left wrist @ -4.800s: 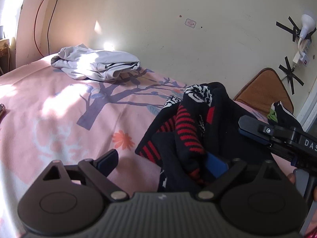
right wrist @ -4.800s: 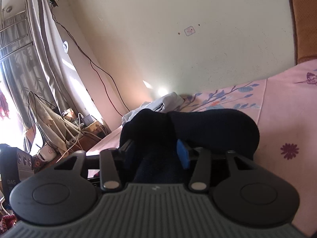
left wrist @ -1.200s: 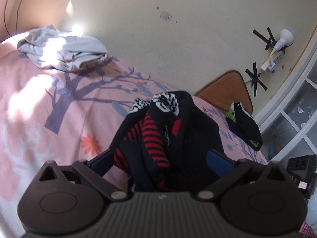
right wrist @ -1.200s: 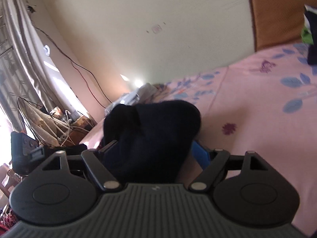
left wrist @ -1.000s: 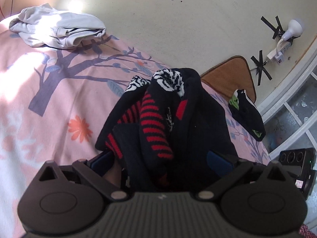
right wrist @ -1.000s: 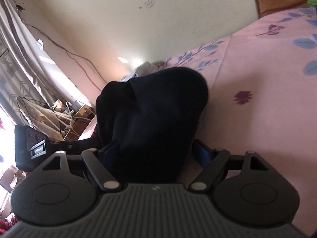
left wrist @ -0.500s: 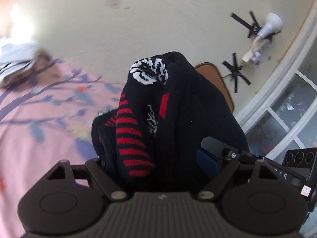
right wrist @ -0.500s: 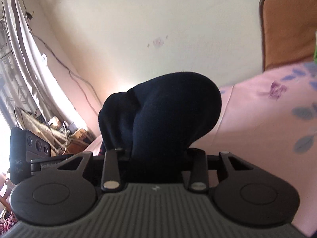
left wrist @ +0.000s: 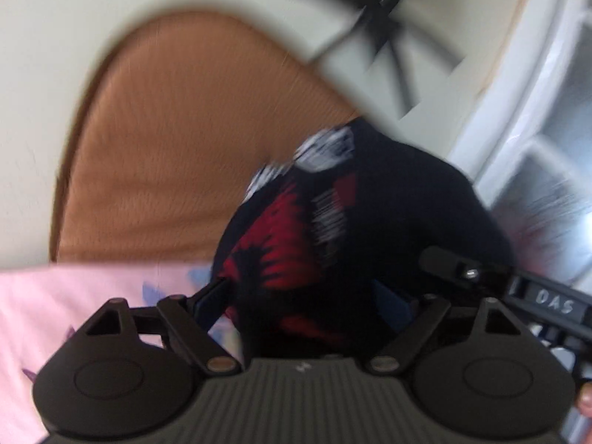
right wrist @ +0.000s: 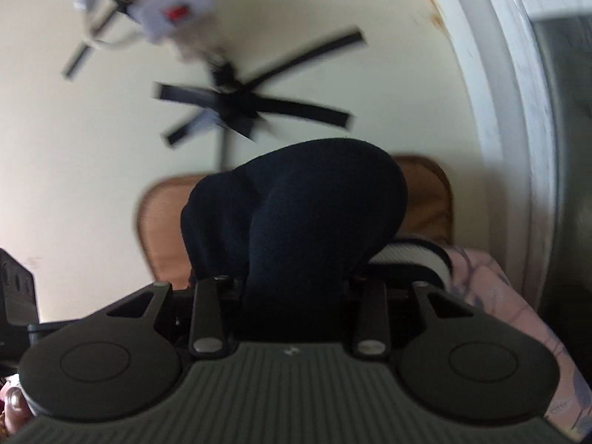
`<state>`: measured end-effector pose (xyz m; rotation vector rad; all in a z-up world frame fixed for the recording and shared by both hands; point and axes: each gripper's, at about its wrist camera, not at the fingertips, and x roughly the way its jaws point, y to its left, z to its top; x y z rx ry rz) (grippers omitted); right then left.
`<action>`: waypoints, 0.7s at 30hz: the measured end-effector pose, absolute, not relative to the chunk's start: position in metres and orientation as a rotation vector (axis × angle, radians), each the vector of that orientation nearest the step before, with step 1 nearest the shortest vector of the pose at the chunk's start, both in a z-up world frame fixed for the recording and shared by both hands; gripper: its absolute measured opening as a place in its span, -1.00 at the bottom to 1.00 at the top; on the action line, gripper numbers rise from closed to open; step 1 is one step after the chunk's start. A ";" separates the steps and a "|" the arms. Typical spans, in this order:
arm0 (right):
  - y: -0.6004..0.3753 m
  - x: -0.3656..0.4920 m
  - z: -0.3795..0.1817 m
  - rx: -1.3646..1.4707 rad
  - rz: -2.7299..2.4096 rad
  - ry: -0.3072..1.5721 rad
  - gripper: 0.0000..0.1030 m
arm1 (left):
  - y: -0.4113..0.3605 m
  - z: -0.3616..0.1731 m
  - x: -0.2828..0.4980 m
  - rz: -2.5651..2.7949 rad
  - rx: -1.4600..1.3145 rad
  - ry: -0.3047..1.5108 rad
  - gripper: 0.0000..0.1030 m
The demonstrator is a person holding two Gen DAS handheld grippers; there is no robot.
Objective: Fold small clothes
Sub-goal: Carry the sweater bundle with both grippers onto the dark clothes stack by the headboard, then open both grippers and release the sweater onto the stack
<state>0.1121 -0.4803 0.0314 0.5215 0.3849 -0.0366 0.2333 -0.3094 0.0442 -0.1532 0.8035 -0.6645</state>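
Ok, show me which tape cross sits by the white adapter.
The upper-left tape cross, in the right wrist view, beside the white adapter with the red mark. The other cross is lower, just above the dark garment.

Obstacles ahead: brown woven cushion upright against cream wall; white window frame at right. Open passage: pink floral bedsheet at left.

Garment before cushion, cushion against wall, on bedsheet
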 end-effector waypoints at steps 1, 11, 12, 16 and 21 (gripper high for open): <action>-0.492 0.122 0.012 0.557 -0.056 0.424 -0.14 | -0.306 0.034 0.238 -0.666 -0.213 0.816 1.00; -0.464 0.072 0.029 0.505 -0.186 0.293 0.26 | -0.245 0.064 0.169 -0.620 -0.155 0.696 0.99; -0.457 0.055 0.031 0.502 -0.203 0.259 0.28 | -0.234 0.068 0.151 -0.604 -0.122 0.661 0.99; -0.414 -0.010 0.021 0.516 -0.188 0.282 0.32 | -0.196 0.066 0.080 -0.542 -0.006 0.607 1.00; -0.348 -0.077 -0.010 0.535 -0.161 0.353 0.36 | -0.152 0.054 0.004 -0.398 0.116 0.490 1.00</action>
